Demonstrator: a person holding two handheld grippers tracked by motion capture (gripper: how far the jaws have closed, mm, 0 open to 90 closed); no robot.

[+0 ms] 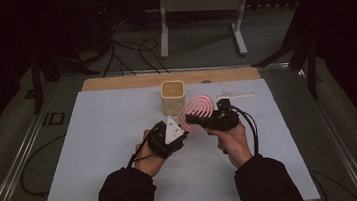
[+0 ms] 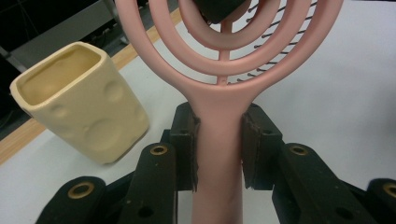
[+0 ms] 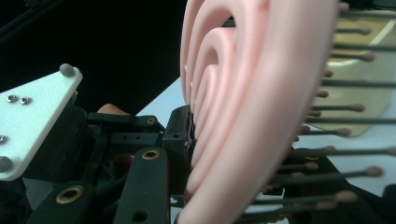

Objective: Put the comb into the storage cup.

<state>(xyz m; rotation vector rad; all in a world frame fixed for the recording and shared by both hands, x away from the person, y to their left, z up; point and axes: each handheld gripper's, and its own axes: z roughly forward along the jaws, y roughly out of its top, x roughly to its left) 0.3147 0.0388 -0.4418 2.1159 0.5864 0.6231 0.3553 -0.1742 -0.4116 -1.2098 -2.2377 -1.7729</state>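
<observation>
Pink brush handle: clamped between the left gripper jaws.
Brush head: right gripper jaws shut on its ringed rim, bristles outward.
Brush position: held above the white bench.
Yellow cup: just behind.

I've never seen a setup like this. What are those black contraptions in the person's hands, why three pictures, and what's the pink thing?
A person sits at a white table holding a hand-operated, two-jawed gripper in each hand. The high view looks down from above; the other two come from cameras riding on each gripper, looking along its jaws. The pink thing is a hairbrush with a ringed head and thin bristles. The left gripper is shut on its handle, pads pressing either side. The right gripper is shut on the brush's head, so both hold it together above the table. Behind it stands a cream cup with dimpled sides, and a small pale item, too unclear to name, lies farther right.
</observation>
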